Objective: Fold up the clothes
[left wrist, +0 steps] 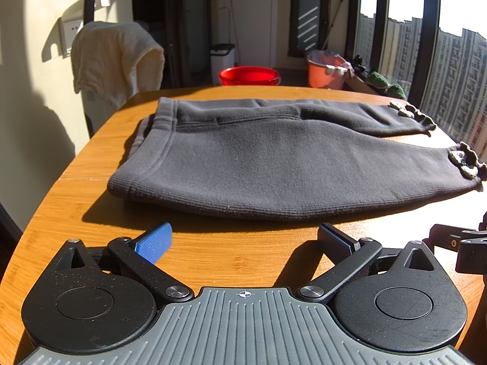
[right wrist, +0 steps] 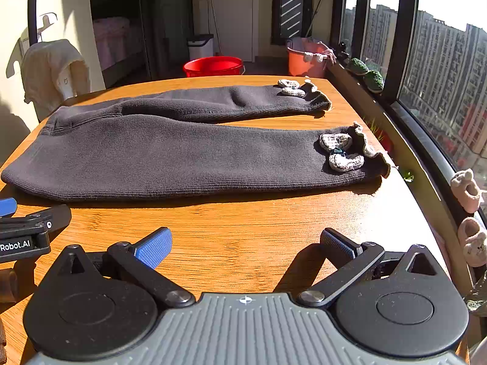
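Note:
Dark grey knit trousers lie flat on the wooden table, waistband to the left, both legs stretched right. Grey knitted bows trim the cuffs. In the right wrist view the trousers span the table from left to right. My left gripper is open just short of the near edge of the trousers, with nothing between its blue fingers. My right gripper is also open over bare wood in front of the near leg, holding nothing. The left gripper's side shows at the left edge.
A cream towel hangs over a chair back beyond the table's left side. A red basin and an orange bucket stand on the floor behind. Windows run along the right. Small pink slippers hang by the sill.

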### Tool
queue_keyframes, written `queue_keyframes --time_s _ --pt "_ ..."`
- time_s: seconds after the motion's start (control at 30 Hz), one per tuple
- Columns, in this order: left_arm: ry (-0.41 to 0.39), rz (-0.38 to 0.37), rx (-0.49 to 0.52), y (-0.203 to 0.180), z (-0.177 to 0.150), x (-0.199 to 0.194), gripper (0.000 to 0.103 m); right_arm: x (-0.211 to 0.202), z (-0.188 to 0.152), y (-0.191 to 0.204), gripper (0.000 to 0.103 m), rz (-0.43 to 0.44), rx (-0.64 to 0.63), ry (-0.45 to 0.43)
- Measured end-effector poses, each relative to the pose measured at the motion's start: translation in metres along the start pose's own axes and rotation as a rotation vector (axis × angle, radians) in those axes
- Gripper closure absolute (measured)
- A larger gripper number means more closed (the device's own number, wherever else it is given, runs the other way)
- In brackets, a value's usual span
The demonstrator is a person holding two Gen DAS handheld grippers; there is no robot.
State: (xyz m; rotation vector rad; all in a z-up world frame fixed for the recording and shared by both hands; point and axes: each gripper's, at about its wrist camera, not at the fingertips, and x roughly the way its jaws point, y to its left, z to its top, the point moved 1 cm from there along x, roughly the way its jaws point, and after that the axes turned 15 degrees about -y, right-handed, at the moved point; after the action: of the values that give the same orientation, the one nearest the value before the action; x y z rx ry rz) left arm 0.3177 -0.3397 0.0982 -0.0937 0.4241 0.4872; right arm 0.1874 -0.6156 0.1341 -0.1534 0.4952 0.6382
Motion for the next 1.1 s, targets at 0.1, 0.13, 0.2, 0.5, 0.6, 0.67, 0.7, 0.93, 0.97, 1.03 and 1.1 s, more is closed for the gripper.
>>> queue_keyframes --time_s 0.1,0.13,0.2,0.5,0.6,0.67,0.7,0.93,0.97,1.03,1.1 --pt "0.000 0.000 0.000 0.001 0.000 0.001 0.000 0.000 0.000 0.000 0.000 0.000 0.000 0.000" --pt "0.000 0.000 0.000 0.001 0.001 0.001 0.000 0.000 0.000 0.000 0.000 0.000 0.000 0.000" --pt "0.000 0.000 0.000 0.001 0.001 0.002 0.000 0.000 0.000 0.000 0.000 0.000 0.000 0.000" --pt "0.002 -0.004 0.000 -0.001 -0.004 -0.008 0.000 0.000 0.000 0.000 0.000 0.002 -0.002 0.002" --pt "0.008 -0.015 0.006 0.000 -0.005 -0.010 0.000 -0.001 0.000 -0.002 0.000 0.021 -0.012 0.004" --pt "0.023 -0.031 0.010 0.004 -0.003 -0.007 0.000 -0.001 0.000 -0.003 0.000 0.036 -0.020 0.004" --pt "0.032 -0.039 0.008 0.005 -0.002 -0.007 0.000 -0.001 0.000 -0.003 0.000 0.041 -0.024 0.005" --pt "0.124 -0.196 -0.140 0.019 0.016 -0.002 0.000 0.005 0.008 -0.003 0.000 0.122 -0.074 0.056" --pt "0.136 -0.211 -0.164 0.021 0.018 -0.001 0.000 0.006 0.010 -0.003 0.000 0.135 -0.082 0.066" --pt "0.153 -0.229 -0.201 0.025 0.021 0.002 0.000 0.009 0.013 -0.003 0.000 0.163 -0.093 0.086" --pt "0.166 -0.244 -0.231 0.028 0.023 0.005 0.000 0.012 0.019 -0.006 0.000 0.183 -0.077 0.086"
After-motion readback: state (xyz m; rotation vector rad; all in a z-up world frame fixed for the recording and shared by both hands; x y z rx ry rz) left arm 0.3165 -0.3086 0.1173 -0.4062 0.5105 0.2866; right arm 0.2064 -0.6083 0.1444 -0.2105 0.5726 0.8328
